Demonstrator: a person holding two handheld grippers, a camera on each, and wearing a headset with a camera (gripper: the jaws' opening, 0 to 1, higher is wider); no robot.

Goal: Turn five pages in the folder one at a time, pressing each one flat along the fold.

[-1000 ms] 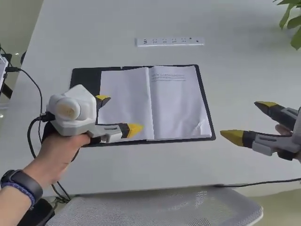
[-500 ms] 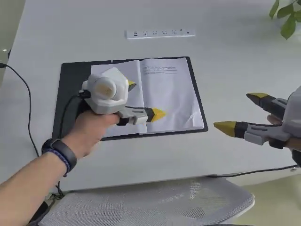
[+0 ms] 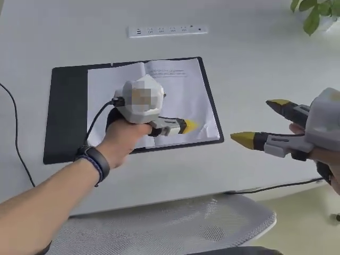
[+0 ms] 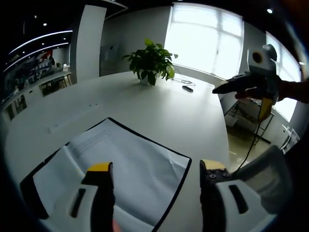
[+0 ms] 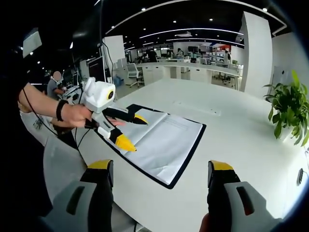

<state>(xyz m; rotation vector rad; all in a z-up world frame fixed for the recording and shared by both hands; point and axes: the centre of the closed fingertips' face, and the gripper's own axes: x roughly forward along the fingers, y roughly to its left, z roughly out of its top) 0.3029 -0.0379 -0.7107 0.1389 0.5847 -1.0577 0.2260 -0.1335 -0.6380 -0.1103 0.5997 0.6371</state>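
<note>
A black folder (image 3: 66,114) lies open on the white table, white pages spread to either side of the fold (image 3: 146,79). My left gripper (image 3: 180,121) hovers over the lower right part of the right page (image 3: 199,106), one yellow tip showing, its jaws open. In its own view the left gripper (image 4: 156,166) has nothing between the jaws, with the folder (image 4: 140,159) below. My right gripper (image 3: 259,122) is open, off the folder's right edge. The right gripper view shows the right gripper (image 5: 161,165) wide open, facing the folder (image 5: 169,145) and the left gripper (image 5: 134,131).
A white power strip (image 3: 167,31) lies beyond the folder. A potted plant (image 3: 311,13) stands at the far right corner. A mesh chair back (image 3: 175,223) sits below the table's near edge. A black cable (image 3: 16,138) runs along the left.
My left gripper has moved right across the folder, from the left page's lower edge to the right page's lower right part. The right gripper has stayed open beside the folder.
</note>
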